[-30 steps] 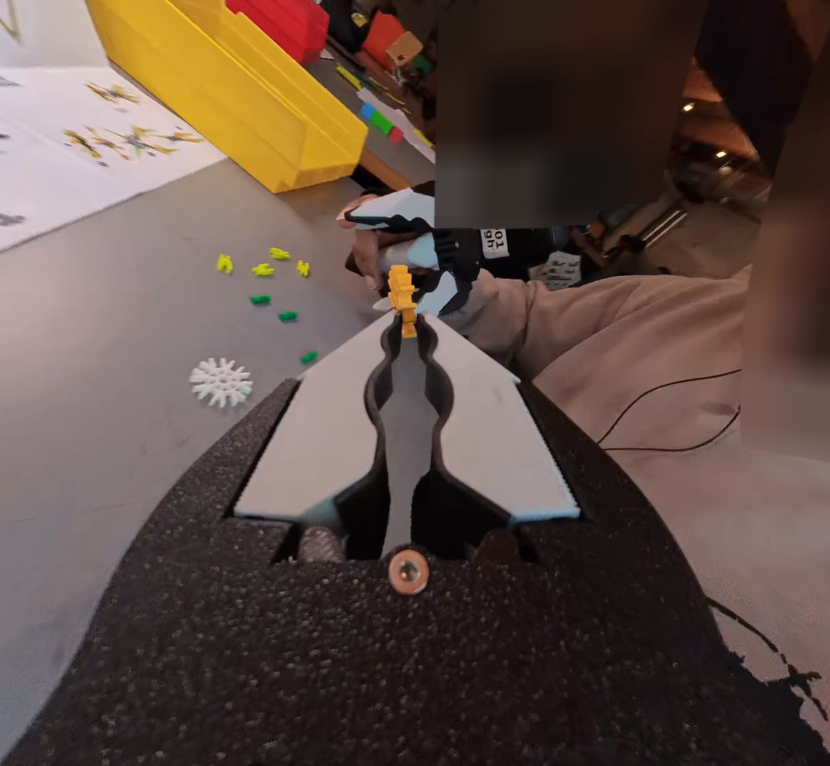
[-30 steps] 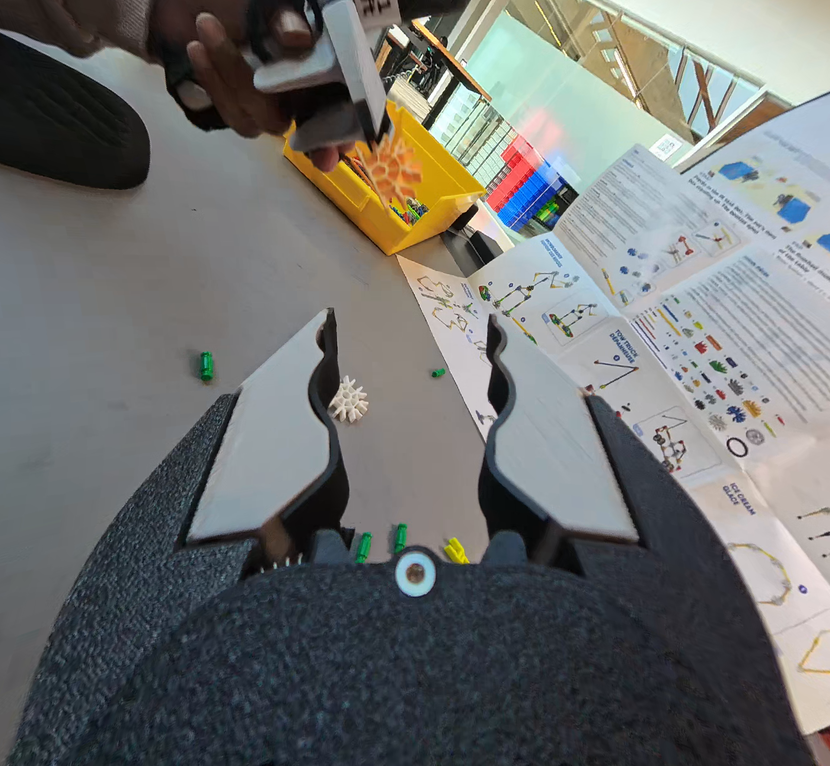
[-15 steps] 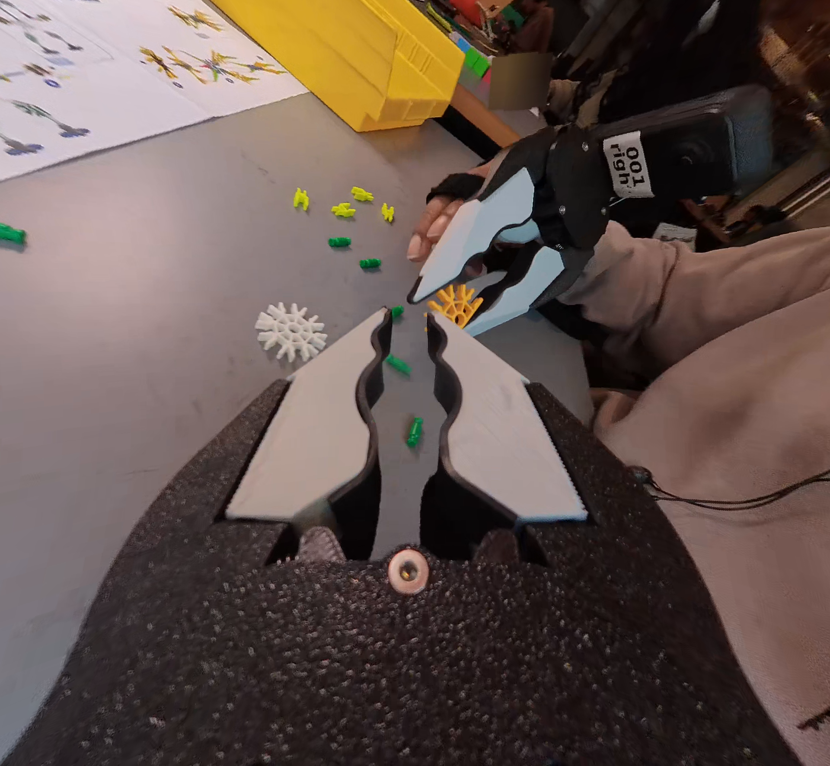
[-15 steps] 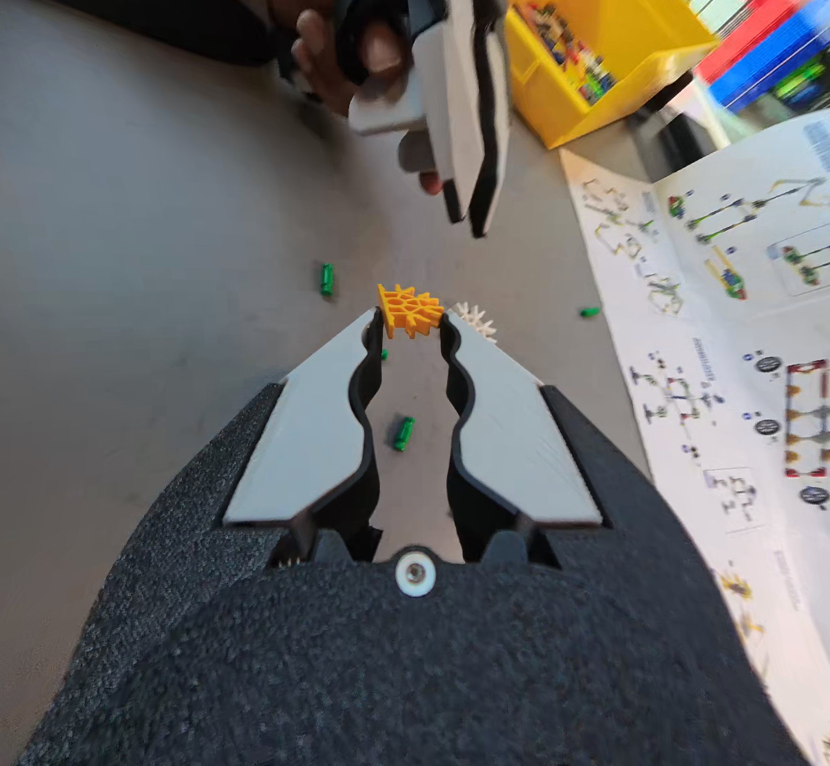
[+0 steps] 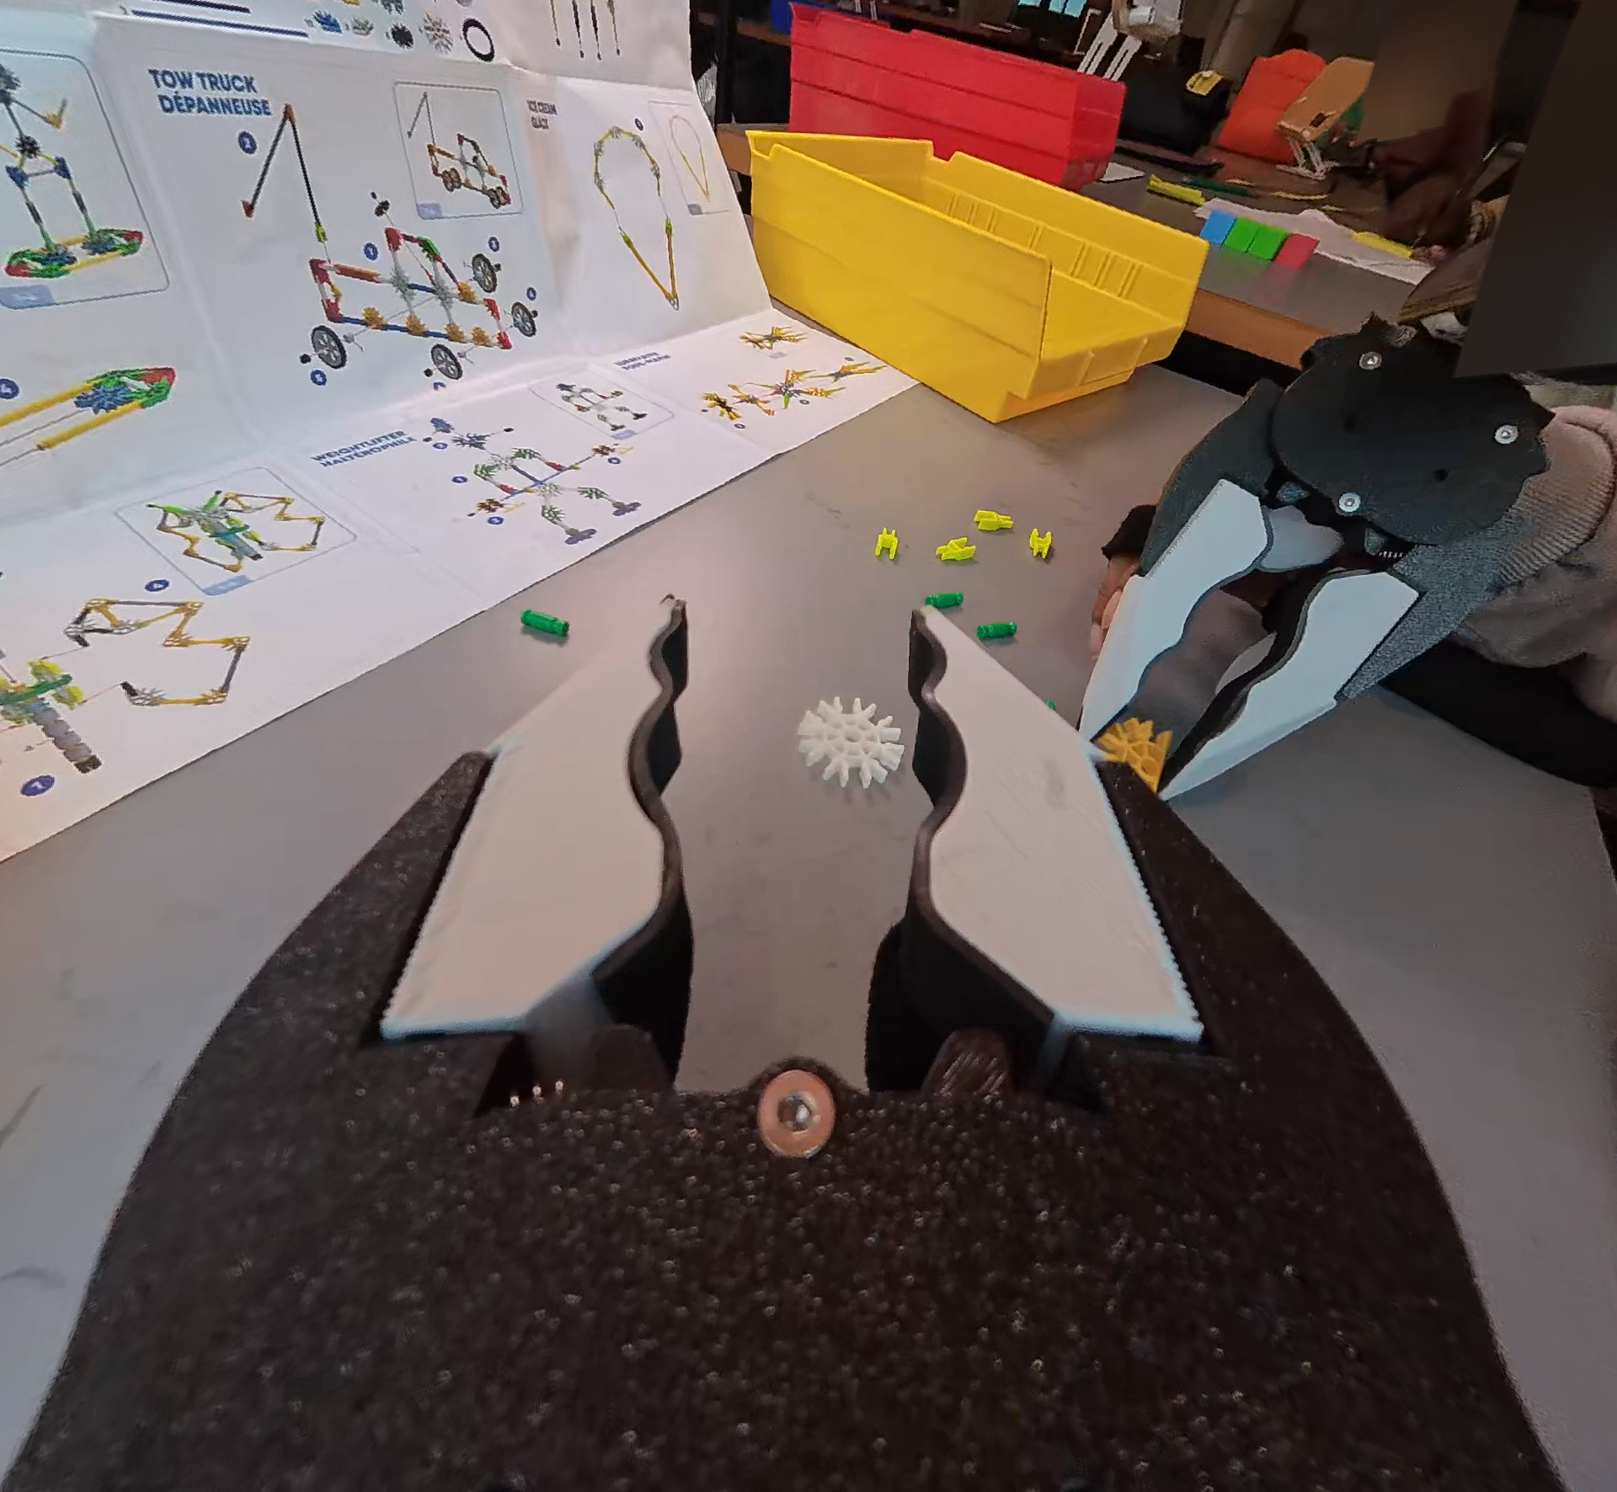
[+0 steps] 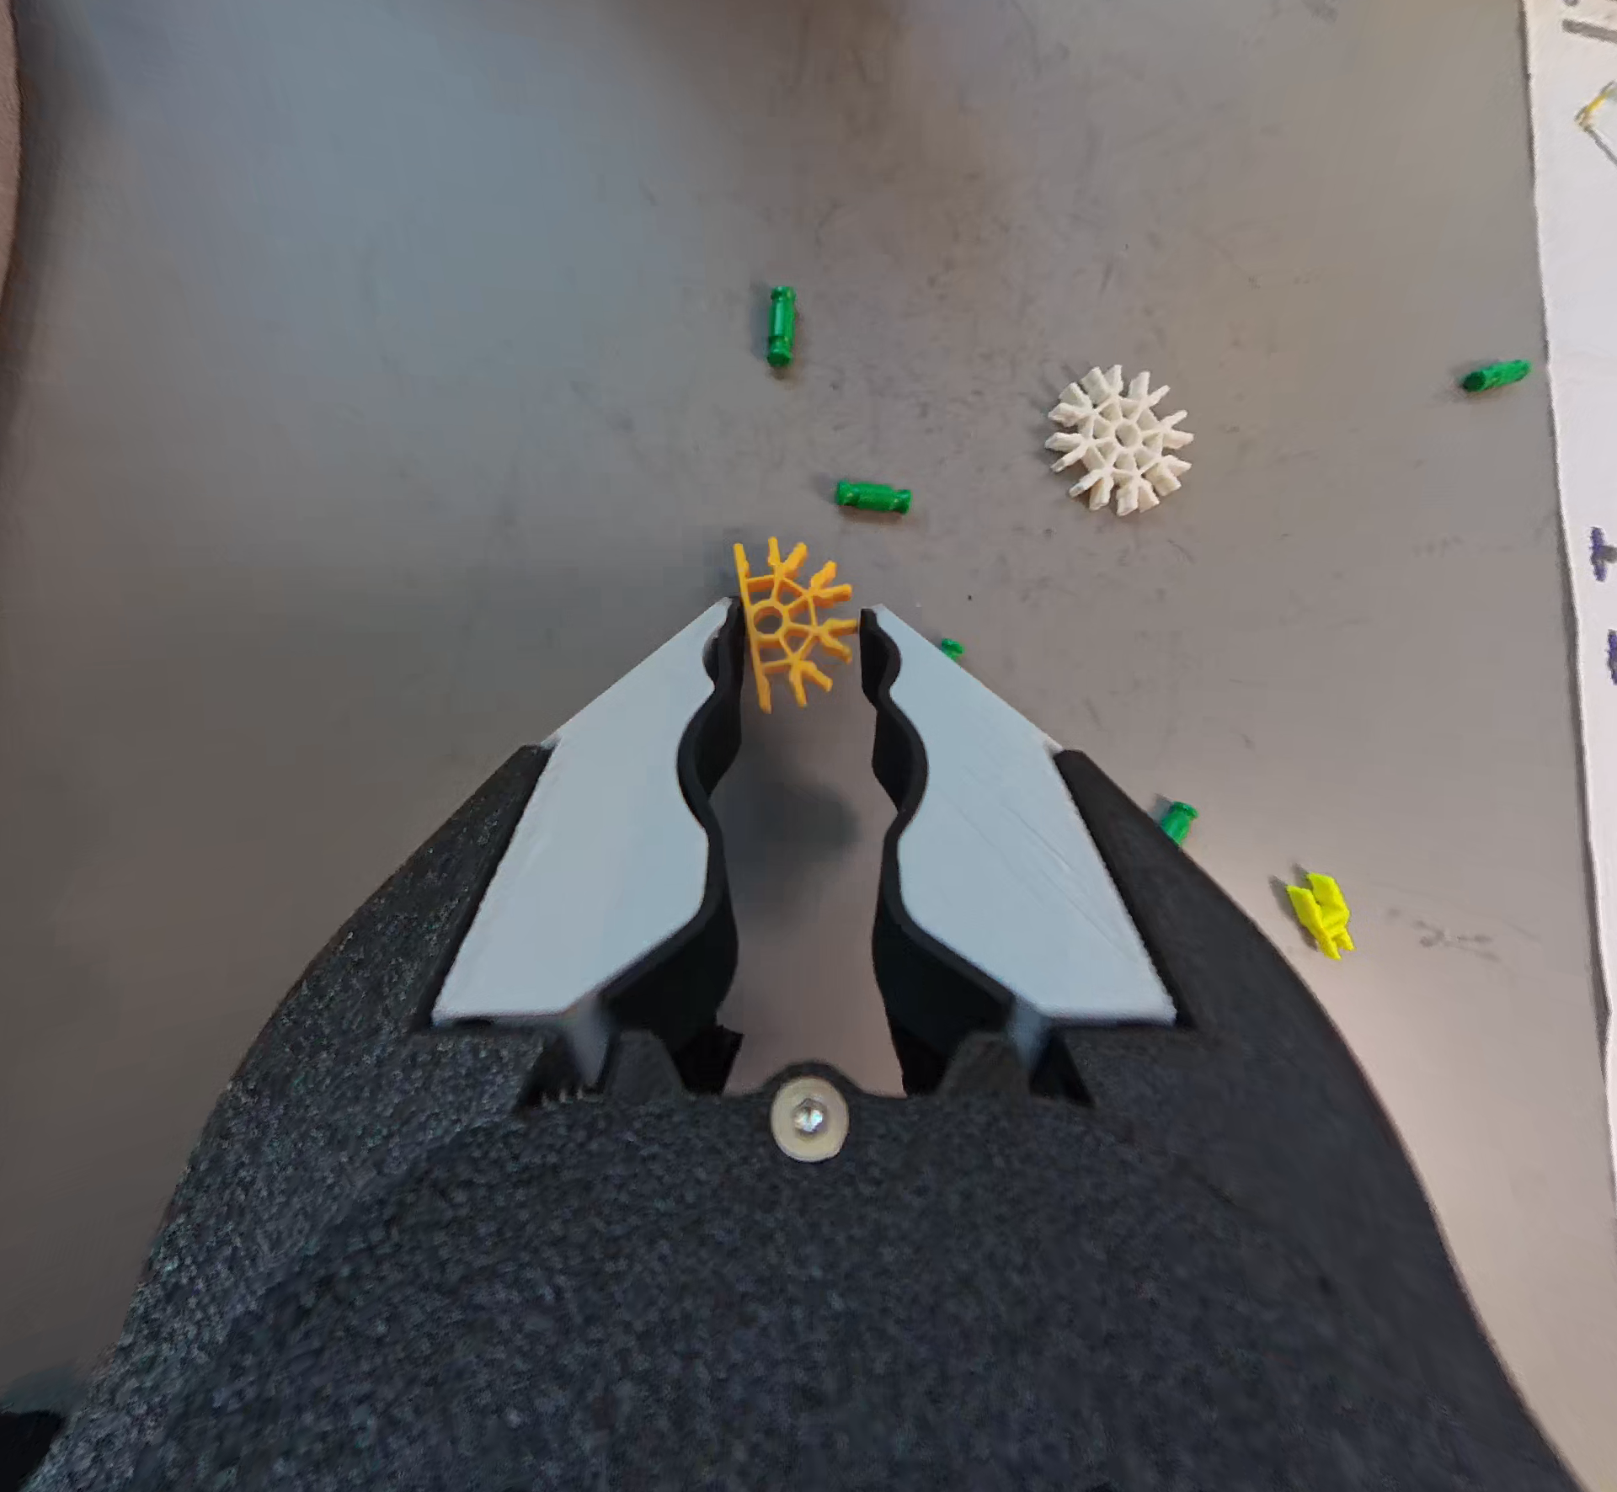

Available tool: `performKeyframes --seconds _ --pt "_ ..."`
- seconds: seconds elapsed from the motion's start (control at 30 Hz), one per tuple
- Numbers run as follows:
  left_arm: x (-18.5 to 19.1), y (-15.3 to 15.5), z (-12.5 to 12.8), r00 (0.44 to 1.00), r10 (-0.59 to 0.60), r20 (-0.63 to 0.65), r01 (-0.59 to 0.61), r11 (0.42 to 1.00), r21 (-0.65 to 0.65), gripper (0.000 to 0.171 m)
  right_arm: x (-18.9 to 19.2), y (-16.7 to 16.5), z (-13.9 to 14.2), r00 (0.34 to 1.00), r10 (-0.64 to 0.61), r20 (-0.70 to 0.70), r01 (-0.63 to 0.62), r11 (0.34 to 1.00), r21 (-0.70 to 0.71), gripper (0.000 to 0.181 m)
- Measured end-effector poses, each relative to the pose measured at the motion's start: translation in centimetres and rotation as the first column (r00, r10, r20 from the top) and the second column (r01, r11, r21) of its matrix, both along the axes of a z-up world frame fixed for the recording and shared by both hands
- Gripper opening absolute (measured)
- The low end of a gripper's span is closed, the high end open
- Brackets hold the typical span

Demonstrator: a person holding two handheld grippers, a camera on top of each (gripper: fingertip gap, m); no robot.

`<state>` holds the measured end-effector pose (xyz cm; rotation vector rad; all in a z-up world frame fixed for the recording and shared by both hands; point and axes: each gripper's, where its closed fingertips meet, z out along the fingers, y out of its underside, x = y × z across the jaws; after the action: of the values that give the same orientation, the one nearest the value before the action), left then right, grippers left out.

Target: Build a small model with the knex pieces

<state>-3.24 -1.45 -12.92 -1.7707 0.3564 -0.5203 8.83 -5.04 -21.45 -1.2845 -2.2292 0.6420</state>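
Here, right gripper (image 6: 796,619) pinching orange half-round connector (image 6: 792,628) by flat edge and spokes; likely light, stiff, snap-prone. Left gripper (image 5: 792,623) spread, empty, over white snowflake connector (image 5: 850,740).

Orange half-round connector (image 6: 792,626) between right gripper (image 6: 796,619) jaws; white snowflake connector (image 5: 850,740) flat on table.

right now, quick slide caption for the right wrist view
Right gripper pinching an orange half-round connector over a grey table, white snowflake connector nearby.
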Motion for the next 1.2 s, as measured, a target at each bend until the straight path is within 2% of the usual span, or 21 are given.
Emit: performKeyframes --seconds 0.07,0.23,0.37,0.43,0.53,0.6,0.73,0.83,0.97,1.1,1.2 --pt "0.1 0.1 -0.2 1.0 0.006 -0.024 -0.006 1.0 0.002 0.051 -0.3 0.9 -0.1 0.999 -0.04 -0.009 0.04 0.998 0.043 0.028" --pt "-0.1 0.2 -0.6 0.997 0.018 -0.072 -0.017 1.0 0.008 0.05 -0.5 1.1 0.3 0.997 -0.054 -0.049 0.055 0.998 0.029 0.028" --pt "-0.4 0.3 -0.7 0.993 0.035 -0.112 -0.033 0.999 0.02 0.05 -1.5 1.6 3.0 0.978 -0.084 -0.191 0.084 0.996 -0.006 0.029" --pt "-0.6 0.3 -0.5 0.99 0.052 -0.134 -0.047 0.998 0.039 0.053 -2.1 2.8 5.1 0.941 -0.145 -0.307 0.144 0.989 -0.025 0.041" --pt "-1.1 0.4 -0.4 0.982 0.085 -0.171 -0.074 0.995 0.067 0.061 -2.6 5.7 8.1 0.841 -0.256 -0.477 0.268 0.962 -0.045 0.063" --pt "-1.3 0.5 -0.2 0.977 0.099 -0.186 -0.084 0.993 0.088 0.067 -2.3 7.7 9.2 0.779 -0.316 -0.541 0.345 0.937 -0.051 0.071" --pt "-2.1 0.7 0.2 0.969 0.147 -0.197 -0.124 0.985 0.121 0.062 -1.2 10.6 10.6 0.68 -0.403 -0.613 0.44 0.893 -0.098 0.067" --pt "-2.6 0.9 0.4 0.966 0.173 -0.194 -0.149 0.98 0.129 0.06 -0.4 11.9 11.7 0.609 -0.463 -0.644 0.468 0.865 -0.18 0.058" --pt "-3.0 0.9 0.5 0.968 0.188 -0.165 -0.17 0.979 0.115 0.06 0.5 12.9 13.0 0.528 -0.507 -0.681 0.496 0.835 -0.237 0.055" --pt "-3.4 1.0 0.8 0.963 0.211 -0.166 -0.191 0.973 0.129 0.058 0.9 13.3 13.7 0.491 -0.504 -0.71 0.521 0.824 -0.224 0.054" --pt "-5.7 1.1 2.1 0.938 0.284 -0.201 -0.249 0.951 0.184 0.046 0.8 13.2 13.6 0.499 -0.49 -0.715 0.524 0.828 -0.201 0.051"
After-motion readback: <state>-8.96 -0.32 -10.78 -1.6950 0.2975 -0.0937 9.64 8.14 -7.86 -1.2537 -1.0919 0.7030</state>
